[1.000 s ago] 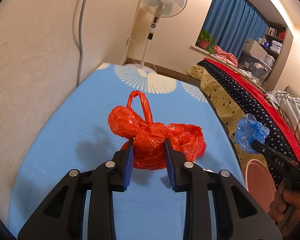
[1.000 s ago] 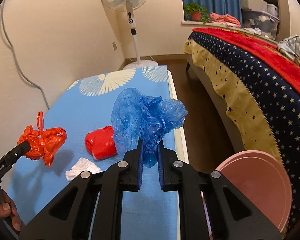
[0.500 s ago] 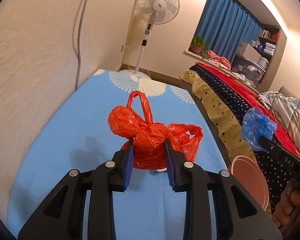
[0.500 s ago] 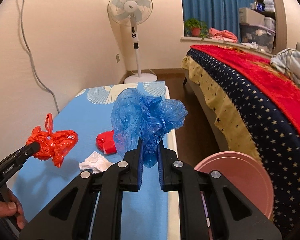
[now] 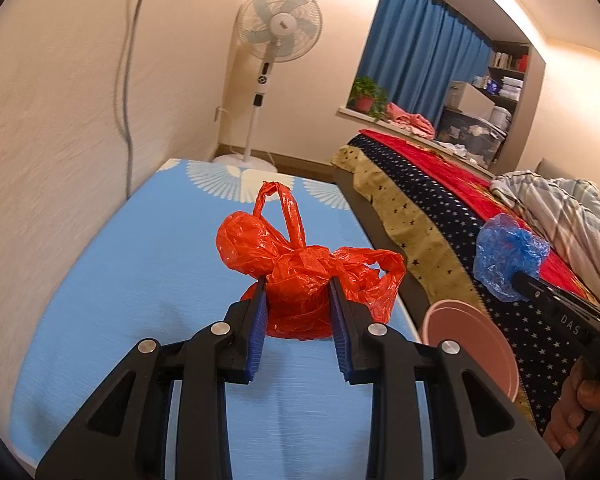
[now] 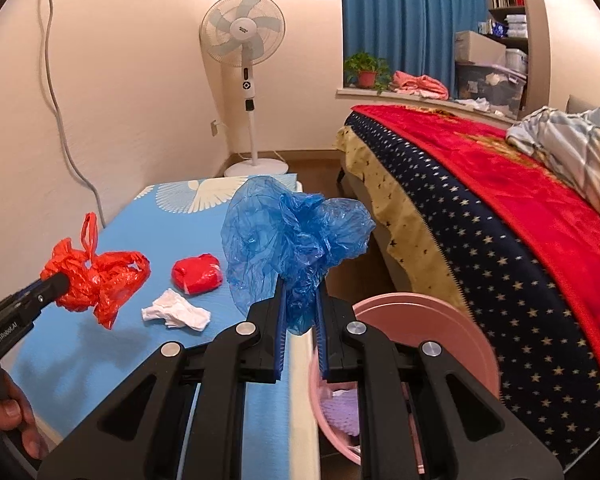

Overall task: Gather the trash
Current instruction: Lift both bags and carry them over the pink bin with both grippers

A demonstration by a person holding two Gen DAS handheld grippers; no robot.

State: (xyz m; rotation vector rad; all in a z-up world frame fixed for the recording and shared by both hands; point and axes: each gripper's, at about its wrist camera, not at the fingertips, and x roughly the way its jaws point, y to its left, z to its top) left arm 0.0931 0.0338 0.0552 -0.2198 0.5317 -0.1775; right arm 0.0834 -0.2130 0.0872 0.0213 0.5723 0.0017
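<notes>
Both bags raised since earlier: my left tongs (image 5: 298, 304) grip red bag (image 5: 304, 264), right tongs (image 6: 299, 308) blue bag (image 6: 292, 232), neither binned; tissue (image 6: 176, 314), red wad (image 6: 197, 274) remain mid-worktop (image 6: 156, 232).

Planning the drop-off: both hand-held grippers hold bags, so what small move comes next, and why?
Probably shift the right hand-held gripper rightward over the pink bin and release. Its blue bag hangs lifted beside the bin's open mouth, closer than the left hand-held gripper's red bag.

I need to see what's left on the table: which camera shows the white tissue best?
The right wrist view: the white tissue lies in plain sight on the blue table. In the left wrist view, the held red bag hides it.
</notes>
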